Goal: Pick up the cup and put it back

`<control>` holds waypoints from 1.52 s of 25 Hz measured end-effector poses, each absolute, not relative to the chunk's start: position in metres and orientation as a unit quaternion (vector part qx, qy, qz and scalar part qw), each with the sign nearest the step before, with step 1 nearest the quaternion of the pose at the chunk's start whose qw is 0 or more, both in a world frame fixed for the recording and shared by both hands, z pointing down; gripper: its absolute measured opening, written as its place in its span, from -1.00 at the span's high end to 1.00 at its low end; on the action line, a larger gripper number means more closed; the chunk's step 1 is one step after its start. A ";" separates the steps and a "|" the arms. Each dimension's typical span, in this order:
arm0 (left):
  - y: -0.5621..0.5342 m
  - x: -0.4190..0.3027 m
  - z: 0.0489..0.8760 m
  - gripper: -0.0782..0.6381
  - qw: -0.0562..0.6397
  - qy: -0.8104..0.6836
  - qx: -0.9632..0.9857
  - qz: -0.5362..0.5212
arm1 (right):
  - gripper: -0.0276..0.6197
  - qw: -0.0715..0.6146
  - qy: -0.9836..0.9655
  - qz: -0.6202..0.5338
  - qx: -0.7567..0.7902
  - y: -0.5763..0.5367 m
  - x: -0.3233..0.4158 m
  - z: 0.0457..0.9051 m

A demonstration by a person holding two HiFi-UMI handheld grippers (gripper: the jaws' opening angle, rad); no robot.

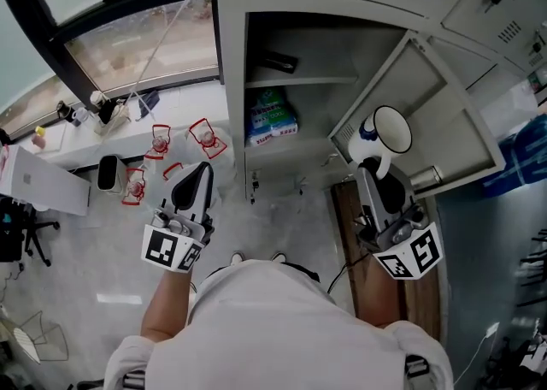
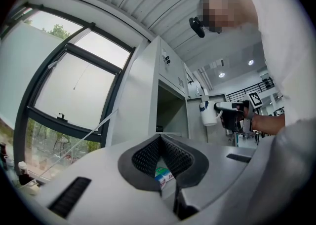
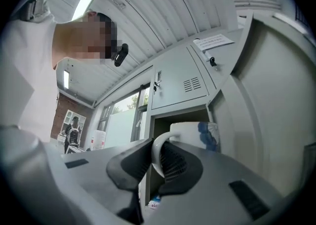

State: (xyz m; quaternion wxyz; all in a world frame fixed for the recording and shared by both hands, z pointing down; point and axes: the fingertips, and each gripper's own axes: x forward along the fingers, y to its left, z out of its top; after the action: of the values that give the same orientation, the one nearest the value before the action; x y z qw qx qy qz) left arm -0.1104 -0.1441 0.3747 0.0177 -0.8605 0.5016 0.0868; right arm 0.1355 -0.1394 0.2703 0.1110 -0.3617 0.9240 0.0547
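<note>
I'm gripping the white cup (image 1: pixel 389 130) by its handle with my right gripper (image 1: pixel 382 176), jaws clenched on that loop. The cup is hanging in the air in front of the open locker (image 1: pixel 232 80), just beside its door (image 1: pixel 444 123). My left gripper (image 1: pixel 195 176) is idling low, jaws pressed together on nothing. For the put-back I'm thinking: grip firmly so the cup isn't swinging, steer clear of the door edge, and seat it flat on a shelf (image 1: pixel 299 81) before loosening.
</note>
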 end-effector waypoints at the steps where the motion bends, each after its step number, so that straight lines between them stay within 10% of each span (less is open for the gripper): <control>1: -0.144 -0.110 0.375 0.73 0.018 0.500 -0.861 0.087 | 0.77 0.115 0.921 0.053 -0.369 -0.136 0.140 0.270; 38: -0.128 -0.105 0.373 0.73 0.020 0.498 -0.864 0.079 | 0.77 0.109 0.907 0.045 -0.405 -0.095 0.166 0.276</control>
State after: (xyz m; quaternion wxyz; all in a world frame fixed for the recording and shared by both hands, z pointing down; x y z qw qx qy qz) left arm -0.1050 -0.1279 0.3727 0.0204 -0.8635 0.4977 0.0793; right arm 0.1656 -0.0948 0.2765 0.1085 -0.4050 0.9067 0.0448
